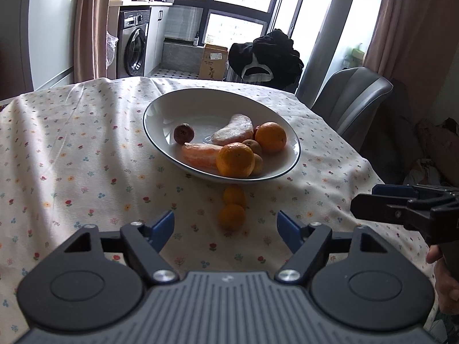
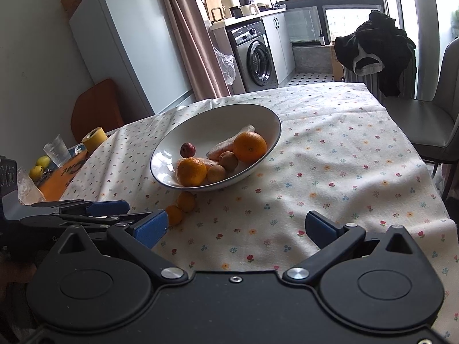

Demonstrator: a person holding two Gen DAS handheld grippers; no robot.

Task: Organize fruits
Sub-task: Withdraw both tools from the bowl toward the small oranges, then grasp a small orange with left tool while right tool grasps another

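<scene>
left wrist: left gripper fingers spread, empty | two small oranges on tabletop just before bowl holding other fruit | right gripper at right edge || right wrist: right gripper fingers spread, empty | glass, tape roll near left edge

One white ceramic bowl with a dark rim, inside that bowl two large round oranges, two small brown kiwis, one dark red round fruit, two pale pink wrapped pieces, just outside the bowl's near rim two small orange tangerines on the cloth
</scene>
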